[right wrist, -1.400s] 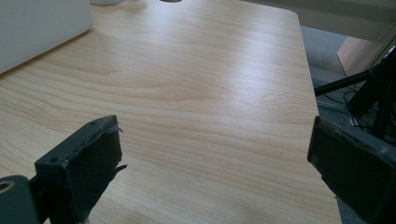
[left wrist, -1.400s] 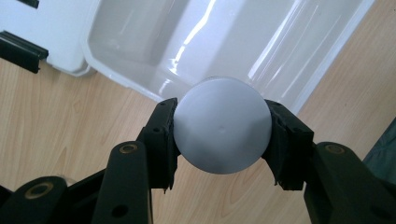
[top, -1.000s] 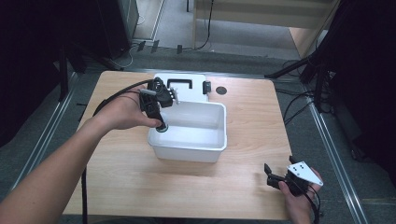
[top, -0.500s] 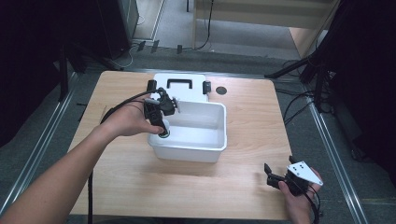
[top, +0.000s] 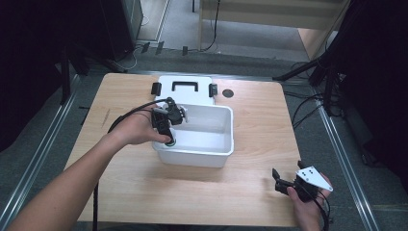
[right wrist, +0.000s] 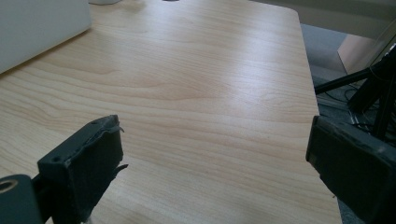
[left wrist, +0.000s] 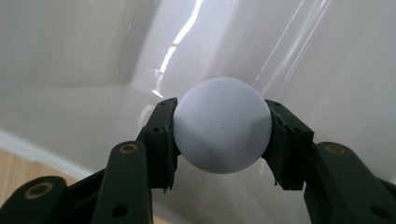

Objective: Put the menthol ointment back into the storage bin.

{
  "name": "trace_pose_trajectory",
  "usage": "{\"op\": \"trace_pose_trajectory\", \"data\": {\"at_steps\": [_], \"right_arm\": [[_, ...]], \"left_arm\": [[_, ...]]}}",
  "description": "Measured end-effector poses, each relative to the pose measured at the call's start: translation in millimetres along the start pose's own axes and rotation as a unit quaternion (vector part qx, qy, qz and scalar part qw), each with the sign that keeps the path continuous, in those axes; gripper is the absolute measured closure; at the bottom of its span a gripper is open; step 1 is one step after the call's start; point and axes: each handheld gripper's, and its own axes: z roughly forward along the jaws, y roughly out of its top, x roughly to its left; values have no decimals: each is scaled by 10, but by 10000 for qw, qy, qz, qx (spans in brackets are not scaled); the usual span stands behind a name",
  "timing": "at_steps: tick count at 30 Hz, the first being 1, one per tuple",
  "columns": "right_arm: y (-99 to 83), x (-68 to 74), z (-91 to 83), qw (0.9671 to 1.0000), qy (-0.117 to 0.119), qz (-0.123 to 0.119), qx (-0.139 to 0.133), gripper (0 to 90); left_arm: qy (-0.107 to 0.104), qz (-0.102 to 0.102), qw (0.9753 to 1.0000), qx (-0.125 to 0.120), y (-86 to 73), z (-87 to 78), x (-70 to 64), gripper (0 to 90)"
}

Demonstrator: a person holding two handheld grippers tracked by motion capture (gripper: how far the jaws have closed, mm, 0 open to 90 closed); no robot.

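White ball (left wrist: pixel 223 125), smooth and round, likely light and slippery; best gripped across its widest part. Clenched in left tool (left wrist: pixel 223 135) inside the white bin (top: pixel 226 144) at frame centre. Right tool (top: pixel 284 185) spread wide, idle over the bench (right wrist: pixel 210 93), lower right. Compared with a second ago: left tool lower, deeper into the bin.

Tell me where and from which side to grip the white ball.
Grip the white ball across its widest middle, one jaw on each opposite side, coming from above into the open white bin. It is round and smooth, so any off-centre pinch would likely squeeze it out. The left gripper holds it just so, pads at its equator.
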Motion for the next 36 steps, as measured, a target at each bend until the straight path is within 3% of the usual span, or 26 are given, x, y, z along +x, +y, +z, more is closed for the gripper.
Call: {"op": "trace_pose_trajectory", "data": {"at_steps": [10,19,28,33,36], "right_arm": [[-1,-5,0,10000,22,20,-24,42],[-2,-5,-1,10000,30,24,-25,43],[-1,-4,1,10000,20,5,-30,45],[0,0,-2,10000,14,10,-10,46],[0,-1,0,10000,19,-2,-9,46]], "left_arm": [[37,177,9998,82,77,125,-44,514],[-102,100,9998,123,87,231,-26,514],[1,-18,9996,266,128,260,-45,514],[133,84,9991,401,149,275,-66,514],[91,100,9993,338,161,267,-55,514]]}}
